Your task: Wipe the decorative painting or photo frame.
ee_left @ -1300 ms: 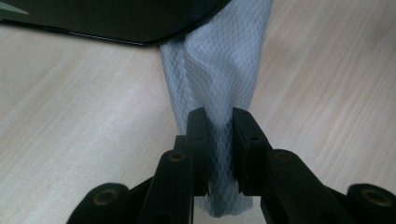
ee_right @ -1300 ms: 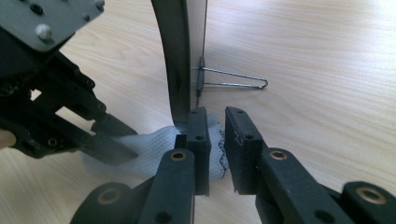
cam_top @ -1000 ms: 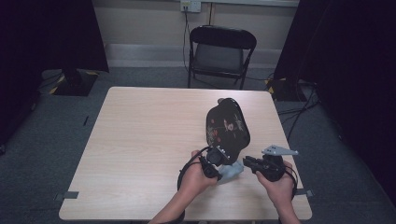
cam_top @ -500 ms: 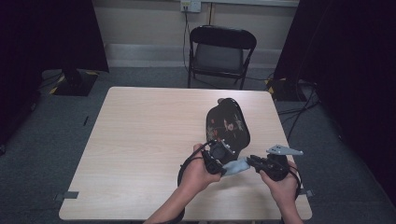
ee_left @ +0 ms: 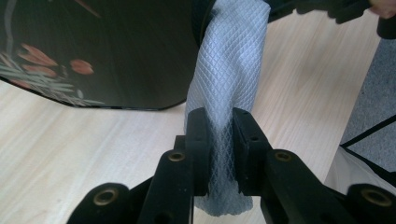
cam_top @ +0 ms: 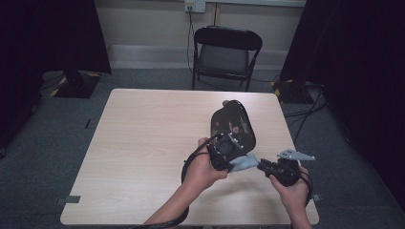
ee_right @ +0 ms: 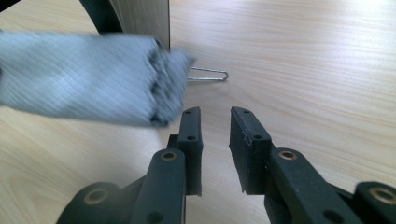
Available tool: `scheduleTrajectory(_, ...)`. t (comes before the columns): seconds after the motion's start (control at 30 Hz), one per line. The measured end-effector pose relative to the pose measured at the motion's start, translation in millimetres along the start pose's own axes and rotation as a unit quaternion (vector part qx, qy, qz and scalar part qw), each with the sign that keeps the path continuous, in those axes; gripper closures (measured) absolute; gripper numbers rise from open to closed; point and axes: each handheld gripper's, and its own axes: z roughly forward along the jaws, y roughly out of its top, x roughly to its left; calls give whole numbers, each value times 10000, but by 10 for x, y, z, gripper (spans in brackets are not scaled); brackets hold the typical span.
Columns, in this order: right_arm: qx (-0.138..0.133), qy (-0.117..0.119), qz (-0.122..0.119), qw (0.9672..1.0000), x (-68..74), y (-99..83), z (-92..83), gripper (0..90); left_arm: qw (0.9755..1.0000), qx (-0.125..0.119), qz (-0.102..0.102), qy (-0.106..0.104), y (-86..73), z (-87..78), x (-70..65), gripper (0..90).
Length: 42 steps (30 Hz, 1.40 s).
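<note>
Pinching the pale grey mesh sleeve point(ee_left: 227, 79) between both pads, the left gripper point(cam_top: 224, 151) is clamped on it, sleeve running up past the jaws toward 12 o'clock in the left gripper view. That sleeve wraps the handle of a black oval paddle with an orange flower print point(cam_top: 233, 125), which sits toward the 3 o'clock half of the light wooden table point(cam_top: 143, 143). The right gripper point(ee_right: 215, 122) has just been opening; jaws stand apart with bare wood between them, the sleeve end just off at 10 o'clock. A thin wire loop point(ee_right: 208, 74) lies flat at 12 o'clock of those jaws. Loads of open tabletop at 9 o'clock; the right hand sits close to the table's 3 o'clock edge.
</note>
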Motion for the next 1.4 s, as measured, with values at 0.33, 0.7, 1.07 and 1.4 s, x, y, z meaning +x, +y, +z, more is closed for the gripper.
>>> scheduleTrajectory(0.33, 69, 52, -2, 10000, 33, -25, 11, 726, 9999, 11, 86, 58, 121, -173, -21, 784)
scheduleTrajectory(0.7, 96, 152, -29, 9998, 72, -41, 49, 716, 9996, -209, 188, 52, 255, -387, -103, 784)
scheduleTrajectory(1.07, 129, 206, -44, 9997, 95, -46, 71, 696, 9988, -286, 296, 247, 418, -622, -109, 783)
scheduleTrajectory(1.4, 109, 441, -186, 9988, 215, -6, 92, 651, 9982, -395, 267, 359, 546, -748, -82, 783)
